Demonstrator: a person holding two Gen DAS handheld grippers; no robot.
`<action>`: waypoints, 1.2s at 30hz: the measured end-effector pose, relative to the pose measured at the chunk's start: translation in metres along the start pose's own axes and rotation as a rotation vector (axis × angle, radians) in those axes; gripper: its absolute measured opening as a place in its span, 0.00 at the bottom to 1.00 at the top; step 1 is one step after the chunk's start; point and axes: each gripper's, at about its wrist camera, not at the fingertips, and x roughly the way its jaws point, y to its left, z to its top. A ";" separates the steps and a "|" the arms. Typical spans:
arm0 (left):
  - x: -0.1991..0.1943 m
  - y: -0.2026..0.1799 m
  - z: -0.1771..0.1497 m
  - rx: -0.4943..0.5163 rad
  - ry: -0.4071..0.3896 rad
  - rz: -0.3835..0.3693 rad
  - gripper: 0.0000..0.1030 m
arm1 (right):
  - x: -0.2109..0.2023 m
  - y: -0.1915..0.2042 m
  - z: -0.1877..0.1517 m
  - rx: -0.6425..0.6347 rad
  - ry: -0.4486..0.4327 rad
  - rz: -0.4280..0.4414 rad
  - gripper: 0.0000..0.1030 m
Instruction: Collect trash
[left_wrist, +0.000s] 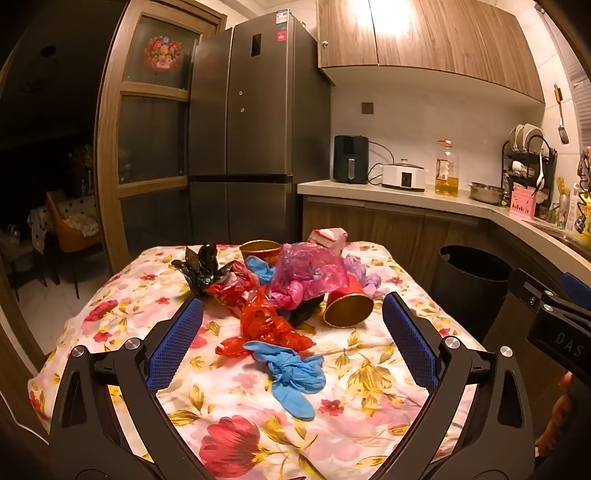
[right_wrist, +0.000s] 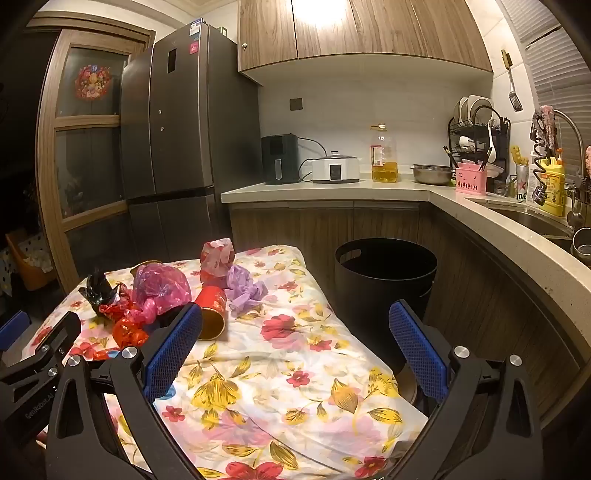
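Observation:
Trash is heaped on a table under a floral cloth (left_wrist: 236, 417): a blue glove (left_wrist: 291, 373), a crumpled red wrapper (left_wrist: 267, 325), a pink plastic bag (left_wrist: 308, 273), a tipped red cup with a gold inside (left_wrist: 349, 304), a black wrapper (left_wrist: 201, 267), a purple bag (right_wrist: 245, 290) and a red-and-white packet (right_wrist: 218, 258). My left gripper (left_wrist: 291, 317) is open above the near pile, holding nothing. My right gripper (right_wrist: 295, 326) is open over the cloth's right side, empty, with the tipped cup (right_wrist: 212, 310) just beyond its left finger. A black bin (right_wrist: 384, 280) stands right of the table.
A fridge (left_wrist: 243, 122) stands behind the table. The counter (right_wrist: 332, 190) carries an air fryer, a cooker, an oil bottle (right_wrist: 384, 155) and a dish rack. A sink (right_wrist: 535, 221) lies at the far right. Chairs sit in the dark room on the left.

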 end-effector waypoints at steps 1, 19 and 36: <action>0.000 0.000 0.000 0.000 0.001 0.000 0.93 | 0.000 0.000 0.000 0.000 0.000 -0.001 0.95; 0.000 -0.003 -0.002 0.002 -0.001 -0.020 0.93 | 0.000 0.000 0.000 0.001 -0.004 0.001 0.95; 0.001 0.001 -0.002 -0.030 0.001 -0.029 0.93 | 0.001 0.000 -0.002 0.001 -0.001 0.002 0.95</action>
